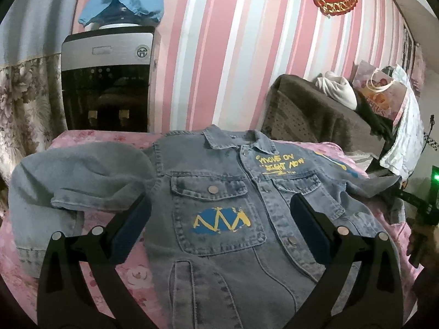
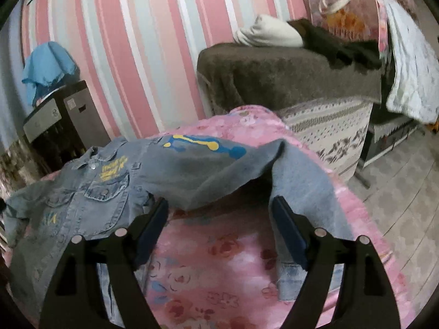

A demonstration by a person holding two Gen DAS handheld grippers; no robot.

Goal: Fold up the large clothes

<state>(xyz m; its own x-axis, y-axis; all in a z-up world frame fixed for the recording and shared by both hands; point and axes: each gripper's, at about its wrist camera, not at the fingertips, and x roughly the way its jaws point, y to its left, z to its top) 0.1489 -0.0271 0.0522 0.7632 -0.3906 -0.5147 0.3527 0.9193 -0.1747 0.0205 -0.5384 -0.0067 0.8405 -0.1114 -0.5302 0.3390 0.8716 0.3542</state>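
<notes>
A light-blue denim jacket (image 1: 219, 246) lies front-up on a pink floral bedspread (image 1: 131, 274), collar toward the striped wall. It has yellow lettering and a blue and yellow print on its chest pocket. Its left sleeve (image 1: 76, 175) is folded in a heap at the left. My left gripper (image 1: 221, 198) hangs open over the chest with nothing between its fingers. In the right wrist view the jacket (image 2: 90, 192) is at the left. Its printed right sleeve (image 2: 205, 172) arches over the bedspread (image 2: 219, 260), cuff end hanging down on the right. My right gripper (image 2: 221, 199) stands open just before that arch, holding nothing.
A water dispenser (image 1: 107, 82) with a blue cloth (image 1: 123, 0) on top stands against the wall behind the bed. A brown-covered seat (image 2: 274, 74) carries white and dark clothes and a gift bag (image 2: 348, 13). Tiled floor (image 2: 397, 178) lies past the bed's right edge.
</notes>
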